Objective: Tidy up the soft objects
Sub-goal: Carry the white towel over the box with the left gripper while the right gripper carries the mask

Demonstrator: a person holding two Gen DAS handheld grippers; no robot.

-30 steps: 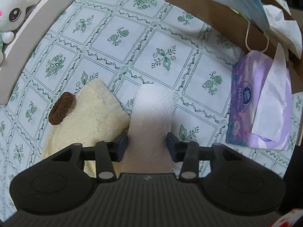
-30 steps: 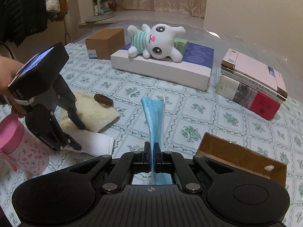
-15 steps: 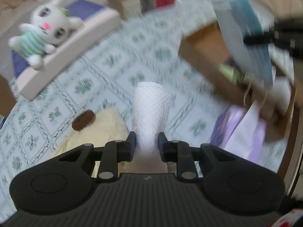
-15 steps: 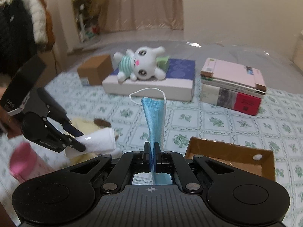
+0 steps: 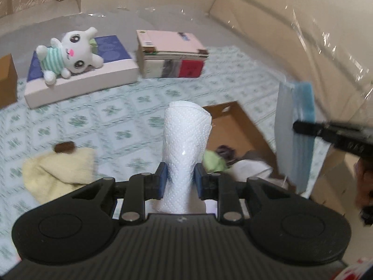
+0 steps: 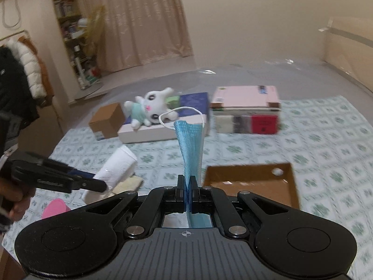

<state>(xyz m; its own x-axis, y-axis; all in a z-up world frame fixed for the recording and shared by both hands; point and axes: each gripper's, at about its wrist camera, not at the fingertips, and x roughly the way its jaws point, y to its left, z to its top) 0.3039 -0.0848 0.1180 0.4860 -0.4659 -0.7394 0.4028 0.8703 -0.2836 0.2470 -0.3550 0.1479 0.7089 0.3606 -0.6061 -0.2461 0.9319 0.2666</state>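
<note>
A green-patterned surface [image 5: 130, 126] spread beneath both tools, with a boxed plush rabbit [image 5: 70, 53] and a stack of books [image 5: 171, 53] far ahead. An open cardboard box [image 5: 235, 128] sat just ahead and right of the left tool [image 5: 179, 179], soft items inside; a cream towel [image 5: 58, 172] lay to its left. The rolled white paper towel [image 5: 184, 144], dimpled, stood clamped between that tool's pads. The right tool [image 6: 186, 186] was clenched on a pleated blue face mask [image 6: 190, 144], raised above the box.
</note>
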